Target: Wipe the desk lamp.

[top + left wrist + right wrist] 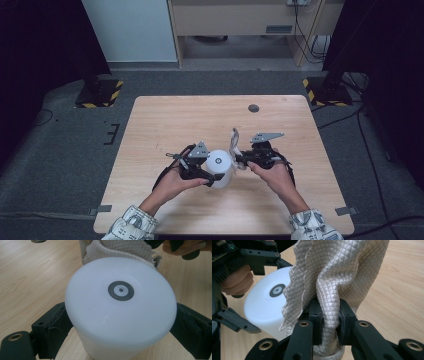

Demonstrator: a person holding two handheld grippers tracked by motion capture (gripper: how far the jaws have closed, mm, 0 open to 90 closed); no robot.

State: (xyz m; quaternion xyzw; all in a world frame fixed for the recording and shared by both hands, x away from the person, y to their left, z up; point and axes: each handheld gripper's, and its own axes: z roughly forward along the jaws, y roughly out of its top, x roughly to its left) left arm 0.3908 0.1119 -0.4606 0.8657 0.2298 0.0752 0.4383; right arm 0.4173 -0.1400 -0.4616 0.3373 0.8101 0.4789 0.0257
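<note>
L gripper (212, 176) clamps white cylinder (220, 167); R gripper (241, 161) pinches cloth (337, 277).

Overhead light is falling evenly on the bench (210, 120), leaving the surrounding floor and side curtains dim. Soft shadows are pooling beneath the hands. The white cylinder (120, 312) is glowing with slight glare; nearby black fingers (314, 312) are appearing slightly blurred.

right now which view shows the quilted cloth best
The right gripper view: the cloth sits pinched between its jaws, weave sharp. The left gripper view catches an edge behind the white container; the high view, a small strip.
</note>
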